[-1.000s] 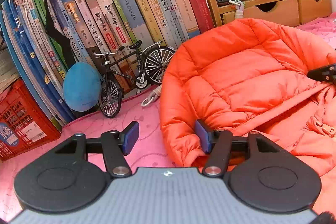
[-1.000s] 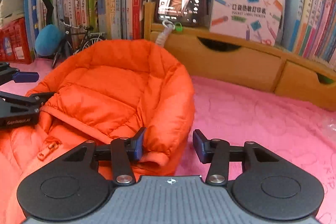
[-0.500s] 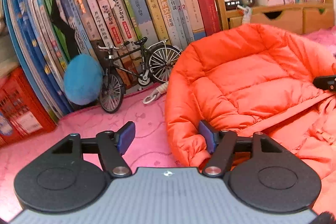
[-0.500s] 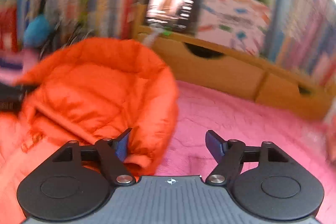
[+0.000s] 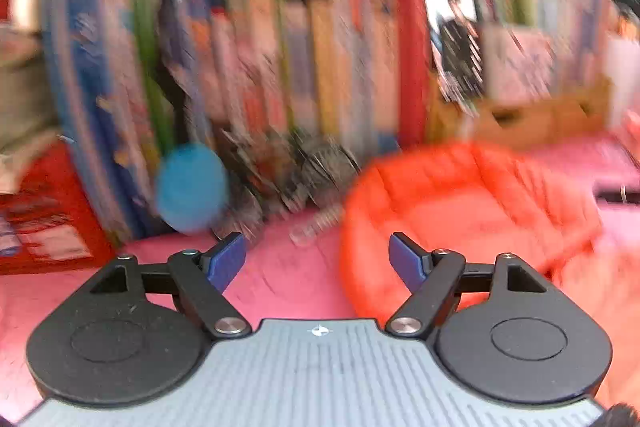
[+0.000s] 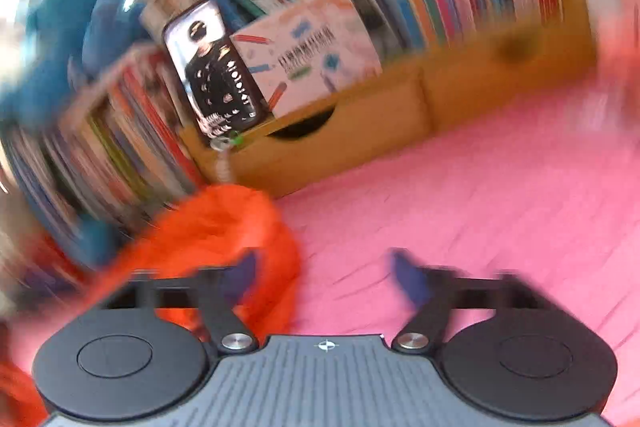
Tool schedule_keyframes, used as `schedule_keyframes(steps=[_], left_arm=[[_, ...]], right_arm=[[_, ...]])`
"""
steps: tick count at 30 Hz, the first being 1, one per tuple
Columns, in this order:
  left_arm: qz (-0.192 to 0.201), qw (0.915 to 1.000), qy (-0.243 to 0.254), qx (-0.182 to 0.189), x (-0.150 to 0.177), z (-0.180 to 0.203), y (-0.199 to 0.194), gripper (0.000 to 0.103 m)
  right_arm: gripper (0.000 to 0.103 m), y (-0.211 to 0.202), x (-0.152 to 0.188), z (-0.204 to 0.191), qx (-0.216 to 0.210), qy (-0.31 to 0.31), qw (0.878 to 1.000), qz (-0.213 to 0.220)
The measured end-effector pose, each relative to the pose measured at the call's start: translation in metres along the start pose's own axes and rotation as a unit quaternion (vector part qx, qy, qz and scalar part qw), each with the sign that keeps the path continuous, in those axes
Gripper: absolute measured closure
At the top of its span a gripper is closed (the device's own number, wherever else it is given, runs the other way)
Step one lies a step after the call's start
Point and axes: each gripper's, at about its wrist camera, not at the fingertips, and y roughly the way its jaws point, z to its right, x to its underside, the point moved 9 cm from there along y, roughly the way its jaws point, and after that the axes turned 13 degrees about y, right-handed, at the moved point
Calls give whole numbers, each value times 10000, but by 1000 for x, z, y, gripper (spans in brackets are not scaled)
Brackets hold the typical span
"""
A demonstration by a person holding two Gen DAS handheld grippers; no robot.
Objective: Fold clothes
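Note:
An orange puffer jacket lies on the pink cloth surface, blurred by motion, ahead and to the right of my left gripper. That gripper is open with nothing between its blue pads; its right finger overlaps the jacket's near edge. In the right wrist view the jacket sits at the lower left, behind the left finger of my right gripper, which is open and empty over the pink cloth. Both views are smeared by fast motion.
A row of upright books backs the surface, with a blue ball and a model bicycle in front. A red crate stands at the left. A wooden drawer unit holds a phone and a white box.
Both grippers have pulled back and risen away from the jacket, opening wider. The right gripper has swung and tilted to the right, so the jacket has slid to its lower left.

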Motion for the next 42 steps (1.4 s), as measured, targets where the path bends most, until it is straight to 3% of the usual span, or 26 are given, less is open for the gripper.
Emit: schedule_keyframes(steps=[1, 4, 7, 10, 12, 13, 15, 17, 20, 26, 30, 34, 36, 40, 42], left_arm=[[69, 9998, 95, -169, -3, 7, -1, 25], [-10, 9976, 472, -504, -2, 29, 8, 25], [-221, 9961, 653, -557, 14, 39, 20, 25], [-431, 9937, 833, -609, 30, 49, 33, 24], [-571, 9917, 953, -644, 41, 55, 41, 23], [-613, 9911, 986, -650, 44, 57, 44, 23], [-628, 9910, 994, -639, 45, 56, 44, 22], [-634, 9907, 1020, -645, 46, 57, 43, 22], [-649, 9907, 1017, -635, 48, 57, 42, 22], [-686, 9912, 967, -596, 50, 57, 44, 21], [-695, 9912, 963, -593, 52, 57, 45, 21], [-728, 9912, 920, -607, 55, 56, 46, 18], [-753, 9922, 821, -567, 57, 53, 47, 16], [-826, 9951, 433, -333, 60, 44, 50, 13], [-877, 9957, 194, -205, 62, 39, 53, 10]], right_arm=[[83, -2, 1, -9, 297, -528, 9981, 146], [83, -4, 9, -38, 280, -1139, 9925, 349], [83, -3, 18, -58, 163, -1542, 9869, 440], [82, 3, 32, -67, 90, -1719, 9850, 102], [80, 19, 40, -60, 434, -1870, 9810, -268], [78, 24, 44, -52, 534, -1879, 9799, -408], [64, 29, 44, -36, 567, -1659, 9832, -517], [59, 28, 42, -24, 571, -1422, 9865, -573], [59, 24, 38, -16, 562, -1253, 9886, -624], [60, -8, 26, -7, 761, -1530, 9849, -270], [60, -12, 19, -37, 475, -1529, 9871, 30], [59, 21, 36, -81, -7, -1443, 9888, -368], [59, 40, 45, -86, -22, -1218, 9904, -661], [69, 54, 50, -58, -65, -717, 9935, -881], [83, 52, 46, -44, -78, -485, 9952, -848]])
